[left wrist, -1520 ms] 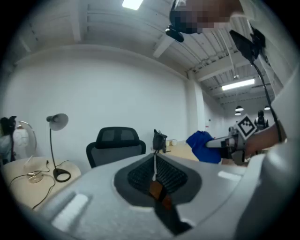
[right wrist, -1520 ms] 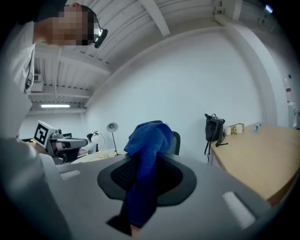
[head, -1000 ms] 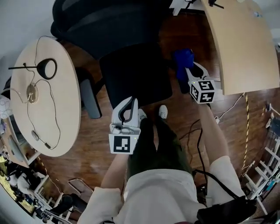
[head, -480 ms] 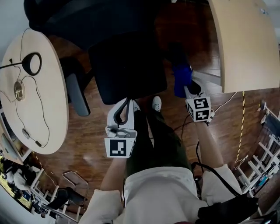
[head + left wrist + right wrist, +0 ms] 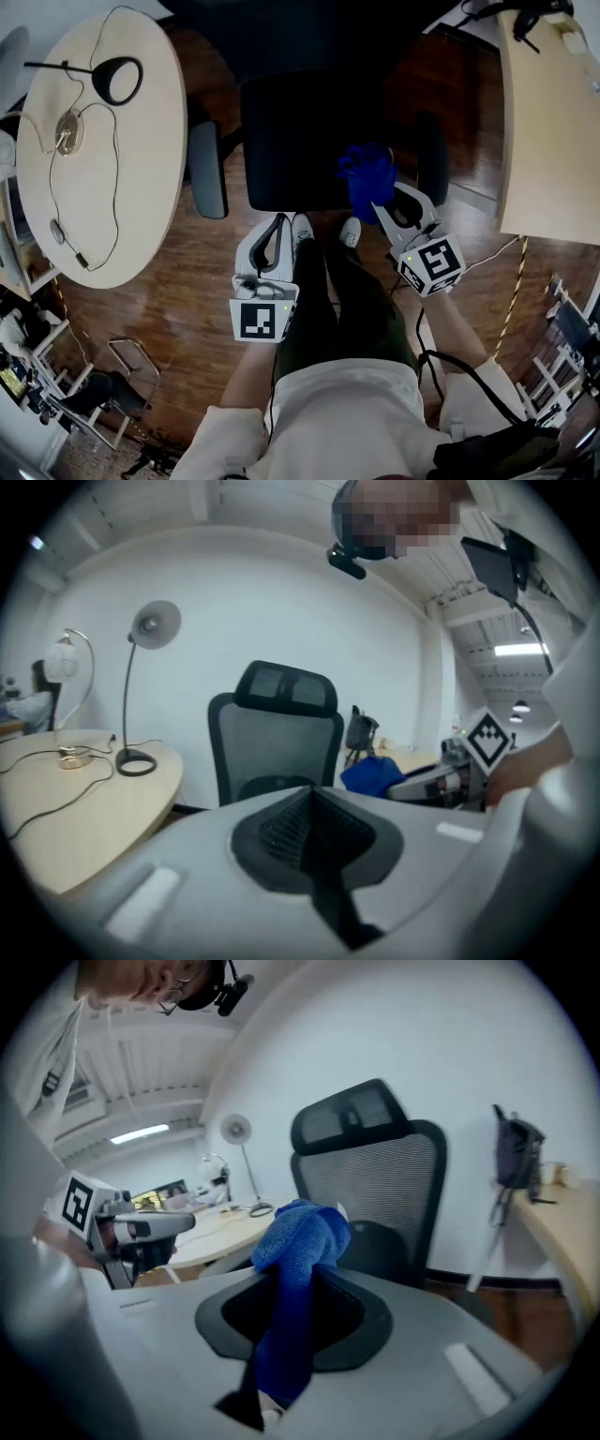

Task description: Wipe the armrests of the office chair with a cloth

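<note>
Vs. the frame 1.0 s back: the right gripper (image 5: 379,201) and the blue cloth (image 5: 367,176) have come off the armrest at the view's right (image 5: 431,157) and shifted inward, toward the person. The cloth now hangs over the front right corner of the seat (image 5: 295,141), beside that armrest and apart from it, w/ no contact visible. The left gripper (image 5: 278,225) has stayed approx. where it was, low at the seat's front edge, near the person's shoes (image 5: 349,232). The head cam has also shifted, so the round table (image 5: 155,150) sits higher in frame. Gripper states: the right gripper view shows the jaws clamped on the cloth, w/ a bunched wad standing proud above them and a tail running down between them. The left gripper view shows the jaws closed together w/ nothing between them; it points at the office chair (image 5: 277,728). Task status (judgement): the armrest at the view's right looks to have had its pass, though the frames can't confirm how clean it is or whether another pass is needed. The armrest at the view's left (image 5: 207,171) is well apart from the cloth, has no gripper near it, and is best treated as not yet wiped. Remaining: carry the cloth across the seat to that armrest, press down, wipe along its length. Est. approx. half done. The left gripper has no role at present but could steady the chair if it swivels.
</note>
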